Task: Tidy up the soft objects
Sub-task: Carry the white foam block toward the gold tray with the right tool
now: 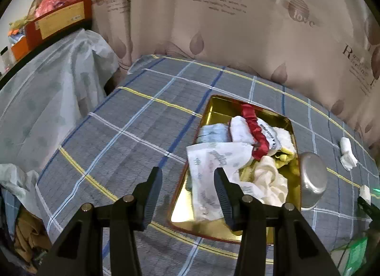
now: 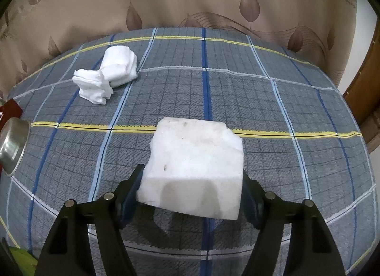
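Both fisheye views are evenly and fairly brightly lit by indoor light from above. Straight lines of the grey plaid bed cover (image 2: 237, 91) bow strongly toward the edges, and black vignette fills the corners. The shiny gold metal tray (image 1: 213, 107) throws warm glare near its close end. The white foam block (image 2: 194, 157) casts a soft shadow toward the camera, and its near face is shaded. In the left view, the printed white cloth (image 1: 209, 169) shows slight motion blur. Centres are sharp; the margins soften.
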Tool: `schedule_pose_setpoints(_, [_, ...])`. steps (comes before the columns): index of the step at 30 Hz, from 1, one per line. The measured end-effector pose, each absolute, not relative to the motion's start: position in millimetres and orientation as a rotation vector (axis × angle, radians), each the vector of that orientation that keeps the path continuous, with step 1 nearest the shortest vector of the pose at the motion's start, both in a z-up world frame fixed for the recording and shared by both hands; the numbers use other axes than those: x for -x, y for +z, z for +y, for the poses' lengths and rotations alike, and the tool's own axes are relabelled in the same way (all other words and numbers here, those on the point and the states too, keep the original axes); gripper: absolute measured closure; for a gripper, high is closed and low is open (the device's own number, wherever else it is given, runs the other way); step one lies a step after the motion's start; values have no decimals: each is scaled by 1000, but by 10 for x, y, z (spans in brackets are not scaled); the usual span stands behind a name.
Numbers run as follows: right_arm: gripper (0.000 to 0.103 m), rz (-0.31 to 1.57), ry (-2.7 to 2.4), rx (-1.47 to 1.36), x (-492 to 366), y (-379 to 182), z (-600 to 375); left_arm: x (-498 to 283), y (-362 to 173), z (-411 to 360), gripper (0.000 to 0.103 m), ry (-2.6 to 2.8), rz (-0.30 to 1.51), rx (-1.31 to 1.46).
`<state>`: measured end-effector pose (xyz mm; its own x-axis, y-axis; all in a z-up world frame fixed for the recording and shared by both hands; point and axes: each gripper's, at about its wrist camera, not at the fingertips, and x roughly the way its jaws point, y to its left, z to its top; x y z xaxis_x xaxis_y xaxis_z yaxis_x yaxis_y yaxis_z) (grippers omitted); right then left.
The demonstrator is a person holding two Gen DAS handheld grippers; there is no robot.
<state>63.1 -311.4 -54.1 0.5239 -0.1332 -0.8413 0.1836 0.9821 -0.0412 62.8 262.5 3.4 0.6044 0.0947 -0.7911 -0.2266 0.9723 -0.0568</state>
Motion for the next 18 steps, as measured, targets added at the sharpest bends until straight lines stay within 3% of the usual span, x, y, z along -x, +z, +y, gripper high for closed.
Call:
schedule_pose_setpoints(8, [36, 1000, -174, -52, -666, -237, -2911, -539, -30, 2705, 57, 233, 889, 153])
schedule_pose_setpoints(18, [36, 955, 51, 47, -796, 335, -1864, -484, -79, 3002, 57, 332, 899, 239])
